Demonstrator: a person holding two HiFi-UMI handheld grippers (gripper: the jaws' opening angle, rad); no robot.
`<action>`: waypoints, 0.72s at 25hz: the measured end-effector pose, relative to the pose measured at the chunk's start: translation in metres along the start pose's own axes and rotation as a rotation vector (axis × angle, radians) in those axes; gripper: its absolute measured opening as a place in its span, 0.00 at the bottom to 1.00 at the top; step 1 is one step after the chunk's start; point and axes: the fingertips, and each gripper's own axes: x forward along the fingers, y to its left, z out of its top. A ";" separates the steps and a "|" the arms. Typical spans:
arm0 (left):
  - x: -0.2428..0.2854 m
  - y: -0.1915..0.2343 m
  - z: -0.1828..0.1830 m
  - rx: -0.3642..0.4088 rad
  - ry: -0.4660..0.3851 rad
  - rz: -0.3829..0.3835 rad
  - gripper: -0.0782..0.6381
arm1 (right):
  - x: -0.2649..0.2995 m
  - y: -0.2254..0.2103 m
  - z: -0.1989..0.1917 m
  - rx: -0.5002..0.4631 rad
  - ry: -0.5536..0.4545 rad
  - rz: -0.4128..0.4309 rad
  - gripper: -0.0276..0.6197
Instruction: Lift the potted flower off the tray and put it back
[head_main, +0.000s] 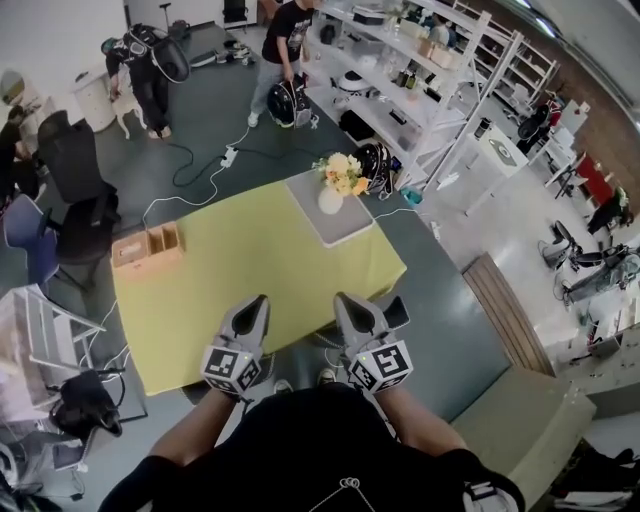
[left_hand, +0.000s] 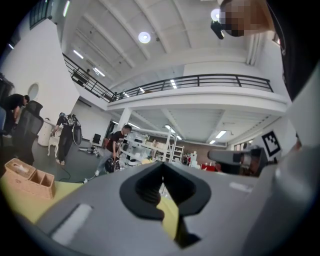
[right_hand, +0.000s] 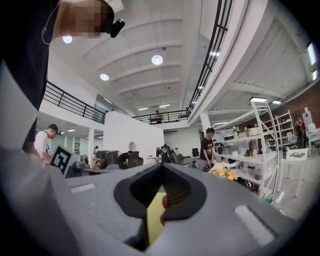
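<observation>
The potted flower (head_main: 333, 183), yellow and orange blooms in a white pot, stands on the grey tray (head_main: 345, 224) at the far end of the yellow table (head_main: 250, 270). Both grippers hover side by side over the table's near edge, far from the pot. My left gripper (head_main: 260, 301) is shut with nothing between its fingers; its tips meet in the left gripper view (left_hand: 162, 164). My right gripper (head_main: 344, 299) is shut and empty too, with its tips together in the right gripper view (right_hand: 162, 165). The flowers (right_hand: 223, 171) show small and distant to the right of its jaws.
A wooden compartment box (head_main: 148, 247) sits on the table's left side and shows in the left gripper view (left_hand: 27, 176). White shelving (head_main: 420, 70) stands behind the table. Office chairs (head_main: 75, 170) and people are around. Cables (head_main: 200, 170) run over the floor.
</observation>
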 end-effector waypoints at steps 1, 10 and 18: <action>0.000 0.001 0.000 0.001 -0.001 0.000 0.12 | 0.001 0.001 -0.002 -0.004 0.005 0.000 0.05; 0.007 0.006 -0.004 -0.003 0.010 0.001 0.12 | 0.010 -0.002 -0.011 -0.003 0.039 0.009 0.05; 0.013 0.010 -0.004 0.004 0.017 -0.003 0.12 | 0.016 -0.002 -0.016 -0.006 0.056 0.008 0.05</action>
